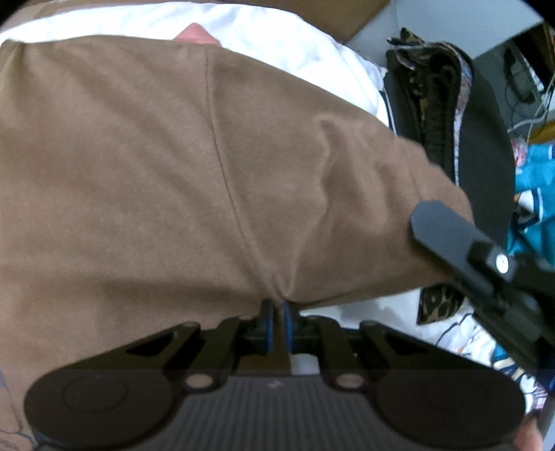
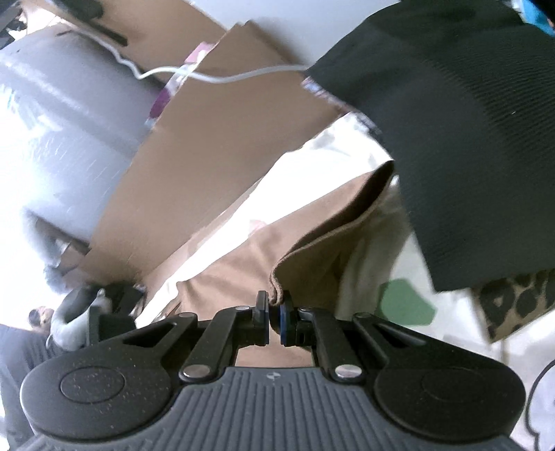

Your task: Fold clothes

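Closest in the left wrist view, the left gripper [image 1: 277, 321] has its blue-padded fingers nearly together, pinching the near edge of a brown garment [image 1: 156, 166] where a seam runs down to the pads. The garment spreads wide and mostly flat over a white sheet [image 1: 277, 31]. At the right of that view, the black body of the right gripper [image 1: 447, 229] reaches in over the garment's side edge. In the right wrist view, the right gripper [image 2: 274, 314] is closed tight on a folded corner of the same brown cloth [image 2: 312, 256], lifted slightly off the white surface. Beyond lie a stack of dark folded clothes [image 1: 437, 114], a leopard-print piece [image 2: 513, 301], and cardboard [image 2: 215, 145] farther back.
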{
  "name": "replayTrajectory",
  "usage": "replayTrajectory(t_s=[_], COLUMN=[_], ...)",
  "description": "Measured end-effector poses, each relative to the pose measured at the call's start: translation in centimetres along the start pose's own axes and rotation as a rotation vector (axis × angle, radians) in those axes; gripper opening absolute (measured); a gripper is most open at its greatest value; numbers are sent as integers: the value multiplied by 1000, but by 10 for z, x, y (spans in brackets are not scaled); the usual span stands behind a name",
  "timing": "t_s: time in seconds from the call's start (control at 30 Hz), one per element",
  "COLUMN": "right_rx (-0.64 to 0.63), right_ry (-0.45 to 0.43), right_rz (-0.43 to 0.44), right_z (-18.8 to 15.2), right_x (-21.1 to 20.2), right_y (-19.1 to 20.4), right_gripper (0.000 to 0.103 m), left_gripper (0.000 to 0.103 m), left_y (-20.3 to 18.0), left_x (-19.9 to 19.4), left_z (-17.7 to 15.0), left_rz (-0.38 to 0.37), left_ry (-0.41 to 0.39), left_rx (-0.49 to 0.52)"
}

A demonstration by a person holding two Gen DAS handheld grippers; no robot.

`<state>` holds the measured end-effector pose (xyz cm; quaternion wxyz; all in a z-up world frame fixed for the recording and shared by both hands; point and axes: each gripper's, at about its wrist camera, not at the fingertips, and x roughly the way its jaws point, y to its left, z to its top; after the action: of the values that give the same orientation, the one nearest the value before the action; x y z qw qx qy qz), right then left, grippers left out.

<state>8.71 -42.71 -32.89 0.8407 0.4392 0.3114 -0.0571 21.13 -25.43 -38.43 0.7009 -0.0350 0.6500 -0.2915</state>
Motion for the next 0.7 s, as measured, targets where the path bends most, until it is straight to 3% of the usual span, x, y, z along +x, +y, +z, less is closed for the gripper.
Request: replayTrajectory(t_s=[0.2,0.3,0.7], right_rx=[-49,-85,-221], right_ry=[16,23,108], right_rz=[17,17,-7], right_z=[-9,-12,-44], right_x=[-3,-3,10], right_y=[15,23,50], right_gripper=[3,3,3], left_gripper=[9,18,20], left_y=[17,26,80], left_x=[-11,-24,-73], left_z=[-2,-5,5], left_rz=[-33,-39,12], left_ry=[23,8,-75], left_rx=[-67,-83,-215])
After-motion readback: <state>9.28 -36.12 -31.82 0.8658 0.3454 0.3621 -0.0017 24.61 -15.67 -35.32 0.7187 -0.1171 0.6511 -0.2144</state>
